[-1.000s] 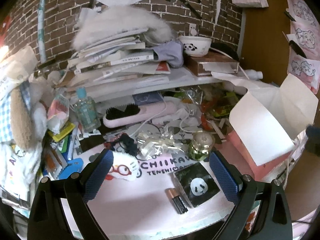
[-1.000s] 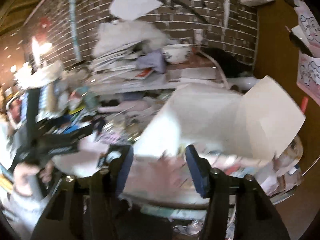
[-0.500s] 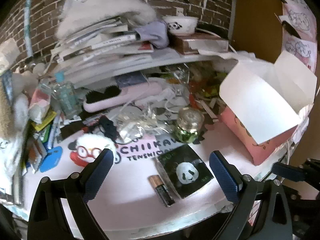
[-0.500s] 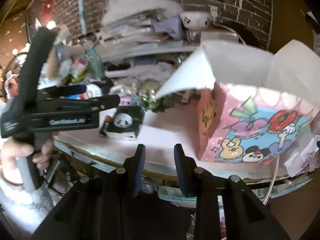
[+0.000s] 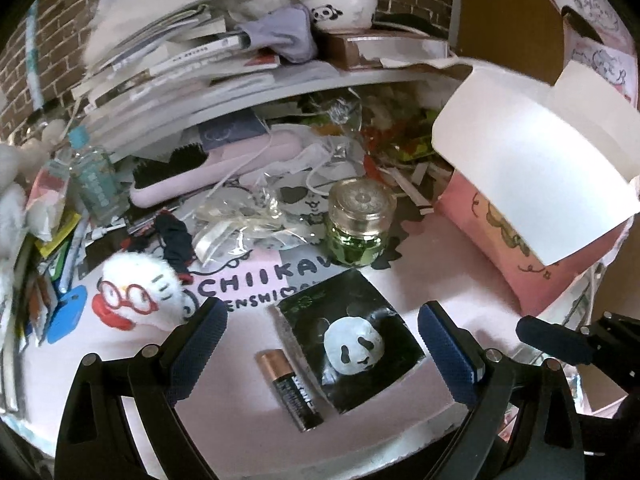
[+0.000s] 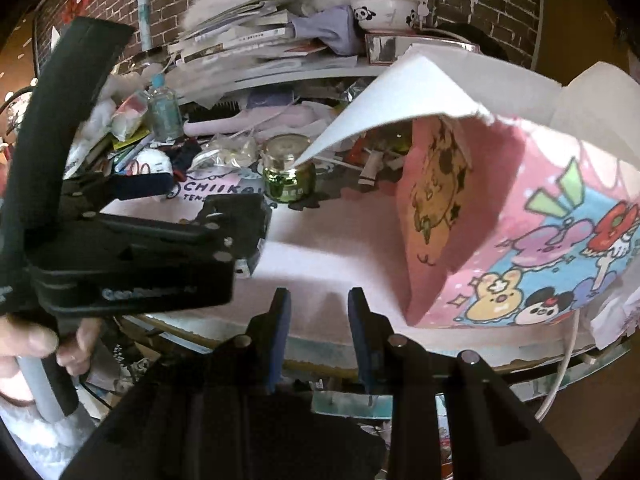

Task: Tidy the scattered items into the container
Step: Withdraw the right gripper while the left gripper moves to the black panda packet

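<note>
My left gripper (image 5: 320, 344) is open low over the pink mat. A black panda packet (image 5: 352, 344) and a battery (image 5: 290, 390) lie flat between its fingers. A green glass jar (image 5: 358, 224) stands beyond them, and a white plush with red glasses (image 5: 136, 296) lies to the left. The pink cartoon box (image 5: 520, 240) stands at the right with its white flaps raised. My right gripper (image 6: 320, 334) hangs at the table's front edge, left of the box (image 6: 500, 240), open by a narrow gap and holding nothing. The jar (image 6: 288, 180) shows behind it.
A pink hairbrush (image 5: 208, 168), a small bottle (image 5: 94, 184), crumpled cellophane (image 5: 240, 220) and pens crowd the back of the mat. Above them, a shelf (image 5: 320, 80) carries stacked books and a panda bowl (image 5: 340, 8). A hand (image 6: 24, 340) holds the left gripper's handle.
My left gripper has come lower and closer, so the panda packet and battery now lie between its fingers. The right gripper has drawn back from the box to the table edge, and its fingers have narrowed.
</note>
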`<state>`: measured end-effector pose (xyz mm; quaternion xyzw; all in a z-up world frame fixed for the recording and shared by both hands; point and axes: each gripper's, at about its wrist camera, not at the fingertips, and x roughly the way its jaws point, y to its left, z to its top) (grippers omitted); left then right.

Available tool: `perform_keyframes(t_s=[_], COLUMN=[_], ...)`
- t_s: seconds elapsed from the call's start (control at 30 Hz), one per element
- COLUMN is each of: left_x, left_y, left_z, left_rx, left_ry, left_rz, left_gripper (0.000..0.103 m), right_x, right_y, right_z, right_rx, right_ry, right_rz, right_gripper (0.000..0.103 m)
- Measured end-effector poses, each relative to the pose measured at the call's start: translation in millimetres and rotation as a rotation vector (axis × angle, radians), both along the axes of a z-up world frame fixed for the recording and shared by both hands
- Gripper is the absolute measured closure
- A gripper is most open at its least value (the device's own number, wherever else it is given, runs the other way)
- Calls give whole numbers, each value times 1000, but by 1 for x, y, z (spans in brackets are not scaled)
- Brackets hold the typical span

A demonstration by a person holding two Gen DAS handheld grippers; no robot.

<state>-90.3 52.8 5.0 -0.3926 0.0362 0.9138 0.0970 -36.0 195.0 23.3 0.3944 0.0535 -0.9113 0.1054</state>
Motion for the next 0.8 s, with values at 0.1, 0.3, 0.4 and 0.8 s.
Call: perform_keyframes(t_s=[0.1, 0.3, 0.4, 0.8], left_x=[-6, -16, -17, -8], left_y=[4, 9, 9, 16], left_z=[-9, -23, -22, -15], left_rx=[-31, -26, -17, -11], left_ry=[-16, -51, -46, -48], left_rz=[10, 0, -6, -66], left_gripper=[7, 9, 12, 43], right_x=[-1, -3, -4, -5], right_y=[-1, 0, 1, 0], right_z=[-1, -3, -4, -6], right_rx=[-2, -2, -7, -12], right_ry=[-2, -9, -14, -15], right_rz=[0, -2, -2, 1], right_gripper=[76, 76, 76, 76])
